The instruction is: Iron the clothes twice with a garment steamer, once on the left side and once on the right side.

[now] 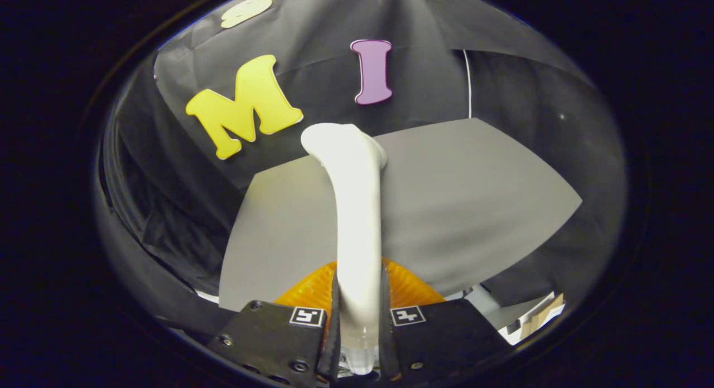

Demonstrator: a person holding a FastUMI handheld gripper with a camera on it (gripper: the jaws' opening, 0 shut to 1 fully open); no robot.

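Between jaws: clamped white steamer [357,209], orange part [407,287] behind, grey garment [463,193] beyond

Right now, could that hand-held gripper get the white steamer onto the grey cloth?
Probably yes. The hand-held gripper is shut on the white steamer, whose head points at the grey cloth just beyond, with nothing visible between them.

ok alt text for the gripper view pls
The gripper is shut on the white handle of a garment steamer, which stretches ahead from between the fingers. Behind it is a grey cloth against the black booth wall, with something orange near the fingers.
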